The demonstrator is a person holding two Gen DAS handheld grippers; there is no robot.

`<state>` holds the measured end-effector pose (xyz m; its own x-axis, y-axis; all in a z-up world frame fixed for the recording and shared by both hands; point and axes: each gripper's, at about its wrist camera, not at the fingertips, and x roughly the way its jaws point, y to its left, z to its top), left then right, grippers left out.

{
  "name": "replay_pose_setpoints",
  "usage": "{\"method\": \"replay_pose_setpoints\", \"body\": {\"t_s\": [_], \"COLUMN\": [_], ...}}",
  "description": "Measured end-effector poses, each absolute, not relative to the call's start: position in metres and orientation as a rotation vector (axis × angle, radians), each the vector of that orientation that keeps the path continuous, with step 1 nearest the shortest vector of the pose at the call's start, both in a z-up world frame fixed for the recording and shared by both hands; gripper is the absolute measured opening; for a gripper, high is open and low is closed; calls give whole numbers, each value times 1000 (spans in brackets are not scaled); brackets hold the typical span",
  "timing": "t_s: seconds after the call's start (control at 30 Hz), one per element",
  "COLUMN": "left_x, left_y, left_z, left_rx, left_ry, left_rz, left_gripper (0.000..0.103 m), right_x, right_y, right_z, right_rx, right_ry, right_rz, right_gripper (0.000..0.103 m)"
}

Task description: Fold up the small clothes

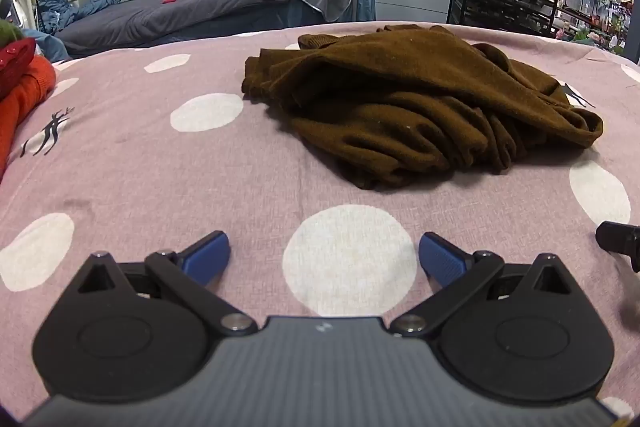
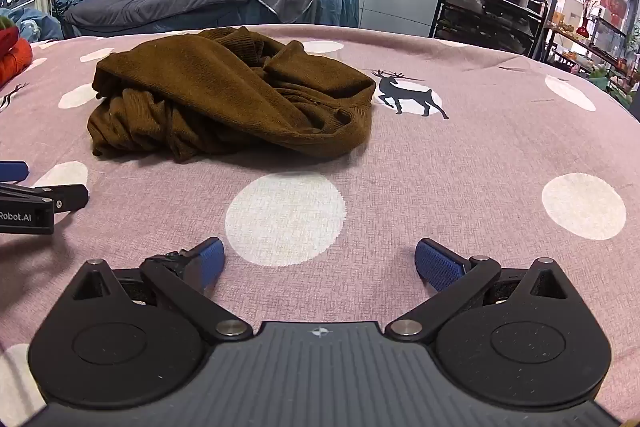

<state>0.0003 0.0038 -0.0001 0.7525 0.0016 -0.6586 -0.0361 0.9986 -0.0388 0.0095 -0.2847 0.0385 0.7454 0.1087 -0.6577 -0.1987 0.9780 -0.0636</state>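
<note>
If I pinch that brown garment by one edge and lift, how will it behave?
The brown garment lies in a crumpled heap with deep soft folds, so it will likely hang limp and unfurl. Its thick knit looks fairly weighty, probably sagging. On the cloth-covered surface it should drag, not slide.

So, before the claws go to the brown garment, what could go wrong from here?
1. The brown garment lies crumpled with layers over each other, so a claw may pinch several layers, and it would not spread flat.
2. Both the left claw and right claw are open and close side by side; reaching together, they might collide.
3. The pink sheet could get caught along with the garment.
</note>
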Motion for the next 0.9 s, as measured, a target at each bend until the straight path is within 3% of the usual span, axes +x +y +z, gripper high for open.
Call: {"method": "replay_pose_setpoints", "body": {"t_s": [0.9], "left_x": [1], "left_y": [0], "left_z": [-1], "left_rx": [-15], "left_ry": [716], "left_rz": [34], "left_gripper": [103], "right_x": [9], "right_y": [-285], "right_z": [39], "right_rx": [-125], "right_ry": [706], "right_rz": [172], "right_gripper": [103]}}
